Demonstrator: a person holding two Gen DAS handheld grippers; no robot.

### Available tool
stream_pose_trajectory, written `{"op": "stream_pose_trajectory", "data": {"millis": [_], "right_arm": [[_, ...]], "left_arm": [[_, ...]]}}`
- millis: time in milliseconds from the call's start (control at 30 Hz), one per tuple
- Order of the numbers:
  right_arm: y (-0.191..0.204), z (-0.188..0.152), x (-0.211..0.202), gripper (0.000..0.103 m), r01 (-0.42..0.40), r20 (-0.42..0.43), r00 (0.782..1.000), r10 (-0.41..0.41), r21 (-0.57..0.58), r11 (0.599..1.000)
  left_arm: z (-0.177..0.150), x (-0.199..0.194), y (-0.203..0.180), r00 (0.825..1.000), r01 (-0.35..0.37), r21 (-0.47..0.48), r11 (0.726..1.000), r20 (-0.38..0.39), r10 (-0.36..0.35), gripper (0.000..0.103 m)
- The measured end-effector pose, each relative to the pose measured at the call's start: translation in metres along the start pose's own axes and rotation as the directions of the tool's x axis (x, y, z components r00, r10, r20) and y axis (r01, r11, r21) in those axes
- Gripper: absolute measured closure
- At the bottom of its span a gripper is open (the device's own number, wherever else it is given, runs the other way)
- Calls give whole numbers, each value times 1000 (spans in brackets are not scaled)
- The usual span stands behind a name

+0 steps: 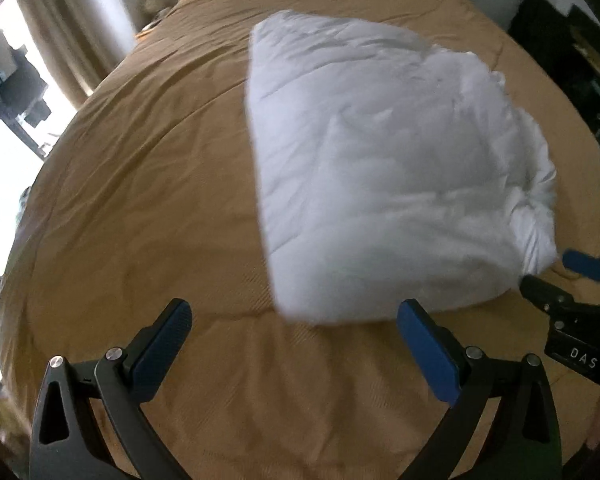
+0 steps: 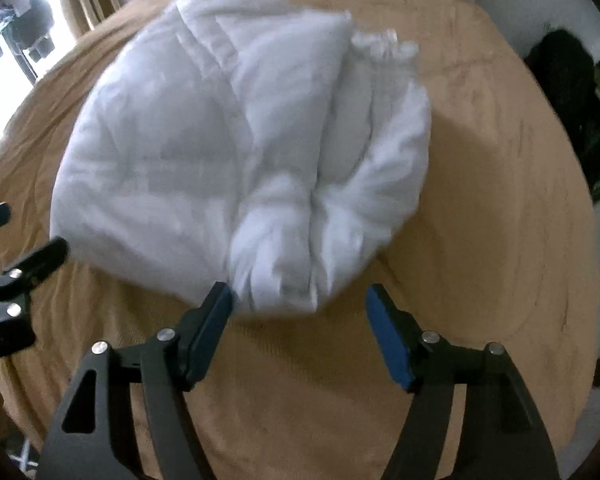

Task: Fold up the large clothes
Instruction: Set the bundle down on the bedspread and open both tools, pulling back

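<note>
A white padded garment (image 1: 380, 152) lies folded into a thick bundle on the tan bed cover (image 1: 140, 200). In the left wrist view my left gripper (image 1: 294, 312) stands open just in front of the bundle's near corner, and its pads (image 1: 428, 348) touch no cloth. In the right wrist view the garment (image 2: 204, 140) ends in a bunched, twisted tail (image 2: 284, 264) that reaches down between the tips of my right gripper (image 2: 298, 294). That gripper's jaws are apart, and the right pad (image 2: 388, 336) is clear of the cloth. Each gripper shows at the edge of the other's view.
The bed cover (image 2: 480, 200) spreads wide around the bundle on every side. A curtain (image 1: 64, 40) and a bright window (image 1: 4, 152) are at the left. Dark objects (image 1: 572, 60) stand past the bed's right edge, and a pale wall runs behind it.
</note>
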State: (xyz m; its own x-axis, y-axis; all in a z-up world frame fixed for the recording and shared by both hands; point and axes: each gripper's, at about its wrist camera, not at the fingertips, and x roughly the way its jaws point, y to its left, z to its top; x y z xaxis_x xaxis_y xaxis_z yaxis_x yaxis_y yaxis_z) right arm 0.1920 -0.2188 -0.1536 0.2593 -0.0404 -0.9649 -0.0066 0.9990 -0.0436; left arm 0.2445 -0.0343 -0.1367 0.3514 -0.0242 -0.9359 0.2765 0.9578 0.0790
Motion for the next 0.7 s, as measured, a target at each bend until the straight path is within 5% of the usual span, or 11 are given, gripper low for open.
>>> {"op": "stream_pose_trajectory", "data": {"millis": [100, 333, 467, 700], "right_arm": [[-3, -12, -6, 32, 11, -80, 997, -8, 35, 999], [4, 11, -132, 25, 4, 75, 997, -11, 90, 996], [10, 14, -196, 19, 52, 72, 996, -62, 133, 990], [23, -10, -261, 14, 51, 155, 985, -77, 165, 985]], "left_arm": [[0, -17, 12, 999, 15, -59, 998, -44, -17, 2], [31, -106, 15, 1000, -9, -66, 998, 16, 10, 2], [40, -163, 26, 1000, -7, -93, 996, -10, 6, 2], [36, -239, 49, 986, 24, -175, 984, 165, 5, 1]]}}
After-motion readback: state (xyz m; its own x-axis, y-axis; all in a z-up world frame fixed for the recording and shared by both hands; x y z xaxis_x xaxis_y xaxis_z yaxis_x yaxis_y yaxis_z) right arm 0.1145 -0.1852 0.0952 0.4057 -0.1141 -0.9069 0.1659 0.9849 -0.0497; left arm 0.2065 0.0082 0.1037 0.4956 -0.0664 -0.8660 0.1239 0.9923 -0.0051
